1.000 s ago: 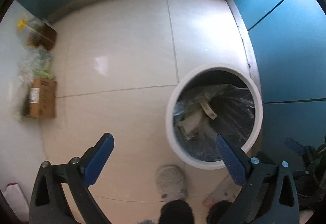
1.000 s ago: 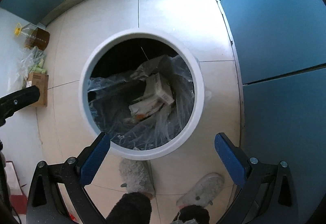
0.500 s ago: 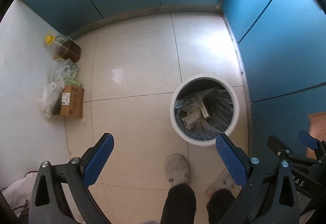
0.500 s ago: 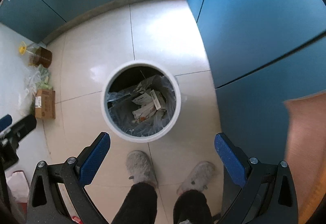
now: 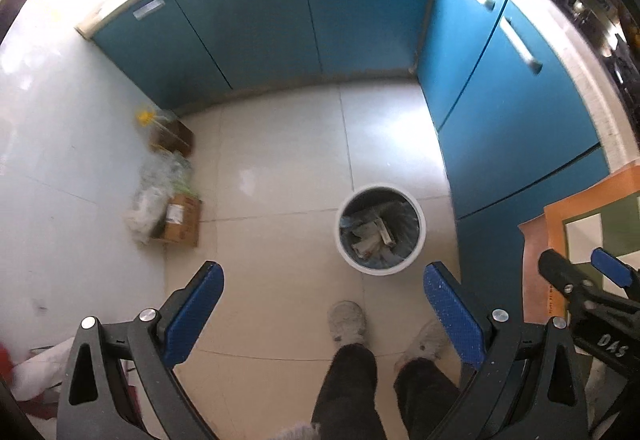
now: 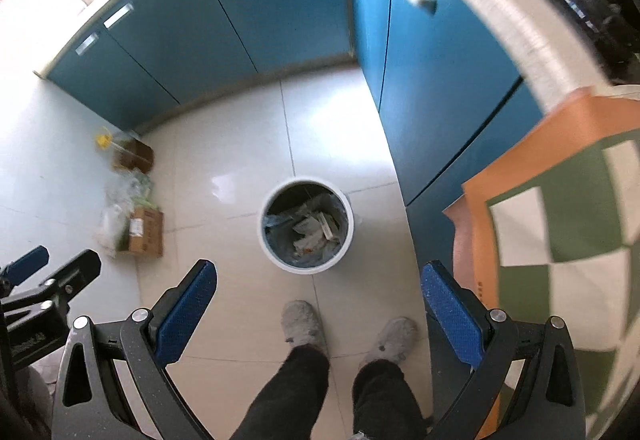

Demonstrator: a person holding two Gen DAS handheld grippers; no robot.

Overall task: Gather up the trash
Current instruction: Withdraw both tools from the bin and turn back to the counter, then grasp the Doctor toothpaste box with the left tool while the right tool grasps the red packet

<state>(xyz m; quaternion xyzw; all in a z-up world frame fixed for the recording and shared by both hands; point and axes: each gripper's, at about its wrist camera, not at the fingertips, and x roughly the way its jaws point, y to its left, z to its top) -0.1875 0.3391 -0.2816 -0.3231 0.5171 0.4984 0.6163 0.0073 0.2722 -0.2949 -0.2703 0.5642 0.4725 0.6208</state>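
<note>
Seen from above, a kitchen corner with a pale tiled floor [image 5: 280, 159] and blue cabinets [image 5: 260, 11] along the back and right side.

Left gripper [image 5: 324, 304] at the bottom of its own view, blue-padded fingers [image 5: 196, 308] spread wide apart, nothing between them. Right gripper [image 6: 318, 304] likewise spread wide and empty in its own view; also visible at 4 o'clock in the left view.

White round bin [image 5: 380, 228] on the floor, just right of centre in the left view, close to the right-hand cabinets. Lined with a clear bag, holding crumpled paper and small cartons [image 5: 372, 234]. In the right view, the same bin [image 6: 307, 226] at centre.

Two legs in dark trousers [image 5: 352, 380] at 6 o'clock, feet in grey slippers [image 5: 347, 321], standing just short of the bin.

At 9 o'clock, against the pale wall: a small cardboard box [image 5: 181, 219], a heap of clear plastic bags [image 5: 154, 191] touching it, and beyond them a bottle of brown liquid with a yellow cap [image 5: 168, 129].

At 3 o'clock in the right view, an orange-edged surface with a green and white checked pattern [image 6: 560, 220], blurred.
</note>
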